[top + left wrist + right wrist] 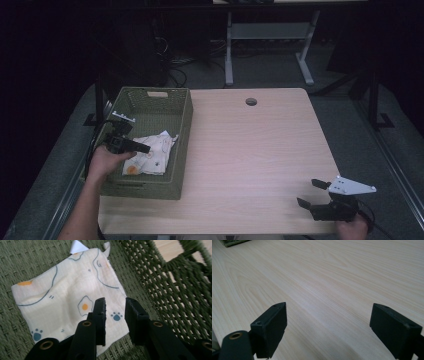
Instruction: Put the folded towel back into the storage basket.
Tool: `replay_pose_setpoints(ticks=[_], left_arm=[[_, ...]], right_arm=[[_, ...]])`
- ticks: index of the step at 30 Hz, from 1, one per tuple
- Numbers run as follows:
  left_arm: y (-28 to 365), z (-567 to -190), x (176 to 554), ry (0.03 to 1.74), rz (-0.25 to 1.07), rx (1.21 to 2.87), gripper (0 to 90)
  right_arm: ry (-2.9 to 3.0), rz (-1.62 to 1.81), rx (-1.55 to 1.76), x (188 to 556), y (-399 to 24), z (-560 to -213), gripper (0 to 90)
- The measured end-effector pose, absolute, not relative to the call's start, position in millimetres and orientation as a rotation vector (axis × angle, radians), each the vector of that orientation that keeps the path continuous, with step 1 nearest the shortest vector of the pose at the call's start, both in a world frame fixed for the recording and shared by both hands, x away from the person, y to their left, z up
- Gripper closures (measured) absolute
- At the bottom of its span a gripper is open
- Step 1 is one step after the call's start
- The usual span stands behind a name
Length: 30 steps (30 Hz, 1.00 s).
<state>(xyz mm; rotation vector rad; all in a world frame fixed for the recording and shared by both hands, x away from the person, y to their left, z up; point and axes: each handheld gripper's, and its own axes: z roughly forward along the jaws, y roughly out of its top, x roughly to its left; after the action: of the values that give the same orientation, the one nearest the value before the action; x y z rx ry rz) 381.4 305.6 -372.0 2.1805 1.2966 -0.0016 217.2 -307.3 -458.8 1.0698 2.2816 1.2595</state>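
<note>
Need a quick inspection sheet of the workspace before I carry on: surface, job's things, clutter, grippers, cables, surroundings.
Surface: light wood table, round hole near its far edge.
Job's things: printed cloth lying flat on the floor of the green woven basket at the table's left edge.
Clutter: nothing seen.
Grippers: left gripper above the cloth, jaws slightly apart, nothing between them; right gripper wide open over bare table at the near right corner.
Cables: one trails from each gripper.
Surroundings: dark room, grey floor, white desk frame behind.
</note>
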Motion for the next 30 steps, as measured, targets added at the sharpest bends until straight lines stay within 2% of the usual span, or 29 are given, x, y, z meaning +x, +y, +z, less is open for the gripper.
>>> replay_pose_setpoints(ticks=[8, 15, 20, 30], left_arm=[[307, -364, 370, 1.222, -0.029, 2.074, 66.0], [310, -363, 362, 1.239, -0.047, 1.99, 49.3], [312, -358, 354, 1.22, -0.044, 1.901, 47.2], [302, -354, 336, 1.151, -0.03, 1.859, 44.0]], right_arm=[[2.275, 1.265, 1.08, 218, -308, -459, 13.6], [2.271, 1.273, 1.077, 217, -307, -458, 13.6], [2.27, 1.27, 1.075, 217, -306, -458, 13.6], [2.265, 1.275, 1.062, 216, -305, -456, 13.7]])
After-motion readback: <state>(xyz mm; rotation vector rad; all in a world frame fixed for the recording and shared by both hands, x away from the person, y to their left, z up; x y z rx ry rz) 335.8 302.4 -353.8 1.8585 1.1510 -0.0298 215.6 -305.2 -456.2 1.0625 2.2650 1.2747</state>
